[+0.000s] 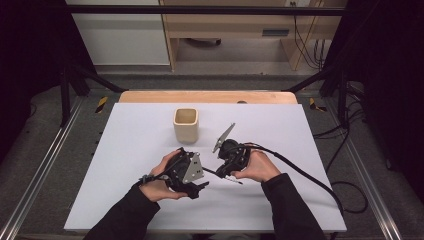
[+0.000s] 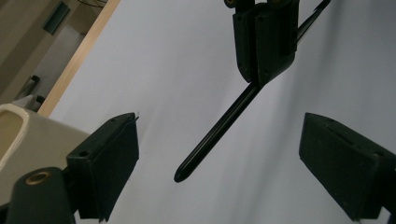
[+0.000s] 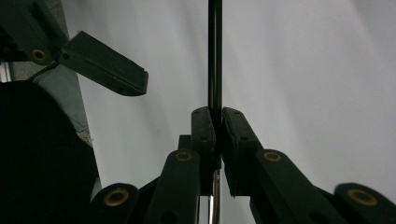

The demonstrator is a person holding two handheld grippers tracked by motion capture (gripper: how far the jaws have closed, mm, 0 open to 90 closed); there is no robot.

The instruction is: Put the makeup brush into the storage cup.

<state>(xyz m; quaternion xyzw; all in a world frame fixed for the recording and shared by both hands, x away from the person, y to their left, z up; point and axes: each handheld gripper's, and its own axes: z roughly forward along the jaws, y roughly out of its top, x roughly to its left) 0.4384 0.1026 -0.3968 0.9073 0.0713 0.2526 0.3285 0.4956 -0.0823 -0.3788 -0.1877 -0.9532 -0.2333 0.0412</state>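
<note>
Your right gripper (image 1: 223, 175) holds a thin black rod (image 1: 220, 175) out toward your wide-open left gripper (image 1: 202, 186).

In the high view, both hands meet at the near middle of the white table (image 1: 125, 150), with the beige cup (image 1: 186, 125) standing just behind them; the rod is small here and partly hidden by the grippers. In the left gripper view, your own jaws stand far apart and hold nothing; the rod (image 2: 219, 128) hangs between them, its top covered by the other gripper's closed jaws, and the cup (image 2: 28, 135) is cut off at the left edge. In the right gripper view, your jaws are pressed together on the rod (image 3: 215, 51), whose far end leaves the picture.
</note>
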